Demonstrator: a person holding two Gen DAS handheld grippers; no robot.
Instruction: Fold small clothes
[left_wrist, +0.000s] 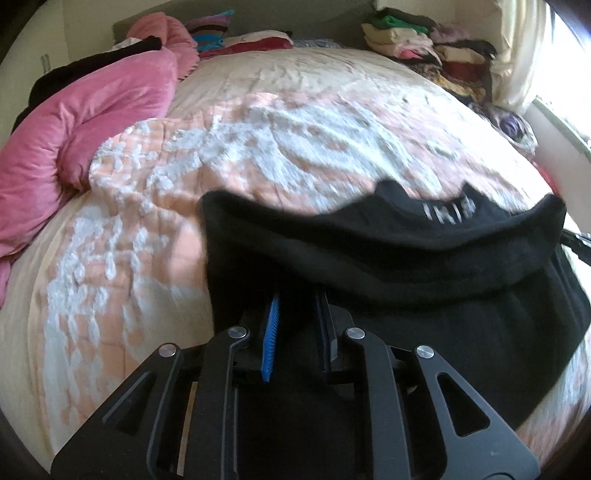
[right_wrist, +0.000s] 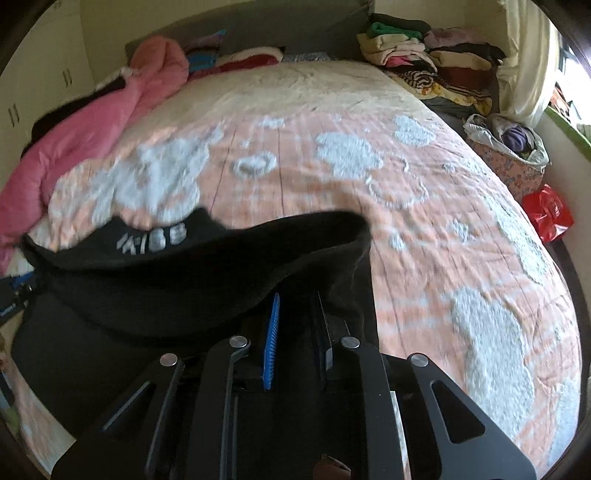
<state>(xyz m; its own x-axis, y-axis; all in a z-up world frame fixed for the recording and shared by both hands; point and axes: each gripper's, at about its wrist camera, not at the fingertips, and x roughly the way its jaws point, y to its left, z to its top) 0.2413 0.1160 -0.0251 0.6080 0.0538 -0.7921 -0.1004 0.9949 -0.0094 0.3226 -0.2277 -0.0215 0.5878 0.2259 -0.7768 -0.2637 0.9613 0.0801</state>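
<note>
A small black garment with pale lettering at its collar (left_wrist: 406, 258) hangs stretched between both grippers, above a peach and white bedspread (left_wrist: 258, 147). My left gripper (left_wrist: 295, 295) is shut on the garment's left edge, and the cloth drapes over the fingertips and hides them. In the right wrist view the same black garment (right_wrist: 184, 277) sags to the left. There my right gripper (right_wrist: 297, 299) is shut on its right edge, with the fabric pinched between the blue pad and the dark pad. The lower part of the garment falls below the grippers.
A pink quilt (left_wrist: 92, 122) lies bunched along the bed's left side. Stacks of folded clothes (right_wrist: 406, 48) sit at the far right corner. Beside the bed on the right are a floral bag of clothes (right_wrist: 509, 147) and a red plastic bag (right_wrist: 546, 214).
</note>
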